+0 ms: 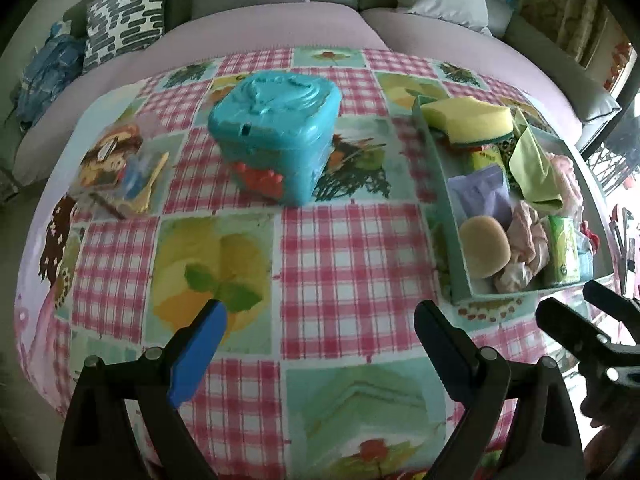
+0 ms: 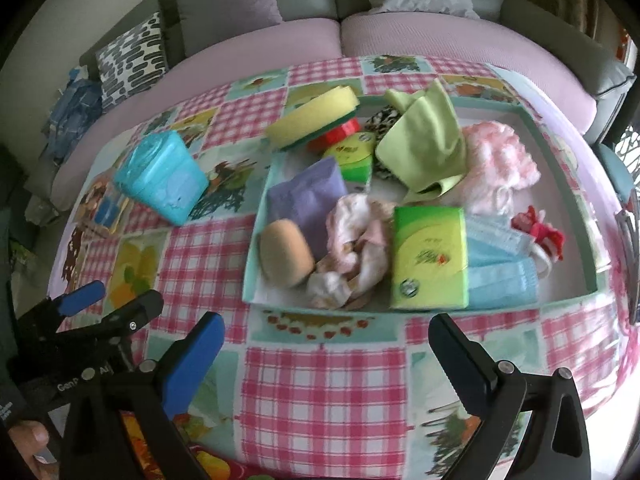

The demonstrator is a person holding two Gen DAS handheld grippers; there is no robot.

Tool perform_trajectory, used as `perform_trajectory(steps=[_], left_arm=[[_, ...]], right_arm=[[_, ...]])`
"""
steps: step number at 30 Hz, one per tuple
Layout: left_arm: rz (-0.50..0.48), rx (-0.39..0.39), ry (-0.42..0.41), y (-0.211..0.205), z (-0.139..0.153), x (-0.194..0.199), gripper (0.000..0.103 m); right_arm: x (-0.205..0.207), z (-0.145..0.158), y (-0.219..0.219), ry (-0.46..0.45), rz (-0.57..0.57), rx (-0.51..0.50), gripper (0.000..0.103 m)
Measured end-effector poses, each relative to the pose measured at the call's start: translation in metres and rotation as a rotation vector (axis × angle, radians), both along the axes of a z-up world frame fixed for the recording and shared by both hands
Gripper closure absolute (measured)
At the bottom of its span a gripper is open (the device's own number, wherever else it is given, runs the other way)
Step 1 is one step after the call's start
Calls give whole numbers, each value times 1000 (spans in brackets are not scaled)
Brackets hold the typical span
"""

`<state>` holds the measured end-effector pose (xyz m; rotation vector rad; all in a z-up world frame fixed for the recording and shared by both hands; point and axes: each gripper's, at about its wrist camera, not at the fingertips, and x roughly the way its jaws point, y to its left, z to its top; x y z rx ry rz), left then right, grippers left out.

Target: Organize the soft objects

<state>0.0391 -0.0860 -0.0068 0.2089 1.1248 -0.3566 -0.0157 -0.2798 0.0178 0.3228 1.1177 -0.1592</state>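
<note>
Soft stuff sits in a shallow teal tray (image 2: 256, 240), centre to right of the right wrist frame, right edge of the left wrist frame. Inside it: tan round sponge (image 2: 286, 254) at the lower-left corner, purple cloth (image 2: 310, 196) just behind it, crumpled pink-white fabric (image 2: 356, 240) touching the sponge's right side, green tissue pack (image 2: 430, 256) upright-ish at centre front, blue face masks (image 2: 500, 264) right of the pack, red hair tie (image 2: 540, 230) near the right wall. Further back: second green pack (image 2: 352, 156), light green cloth (image 2: 424, 148) draped over a leopard-print item (image 2: 380, 118), fluffy pink piece (image 2: 500, 156) upper right. Yellow-green scrub sponge (image 2: 314, 118) rests tilted on the tray's back-left rim, over a red round object (image 2: 336, 136). Teal lidded box (image 1: 276, 136) stands outside the tray, upper centre in the left view, well apart from it. All on a pink plaid tablecloth (image 1: 340, 248); grey-lilac sofa (image 2: 260, 48) behind. Left gripper (image 1: 320, 320) hovers over bare cloth, fingers spread wide, nothing between. Right gripper (image 2: 326, 334) same: spread, empty, just short of the tray's front rim.
</note>
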Motion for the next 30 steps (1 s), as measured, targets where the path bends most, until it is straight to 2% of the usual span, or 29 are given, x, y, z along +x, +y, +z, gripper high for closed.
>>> perform_trajectory(steps=[12,17,30], left_arm=[[55,42,-49,17,4,-6,8],[69,76,-48,18,1,-5,8],[114,100,-36,24,-3,-3,8]], right_arm=[[-6,-8,8,-10,-29,-22,0],[-7,-10,9,-11,-33,-21,0],[-7,-14,11,-8,-39,-37,0]])
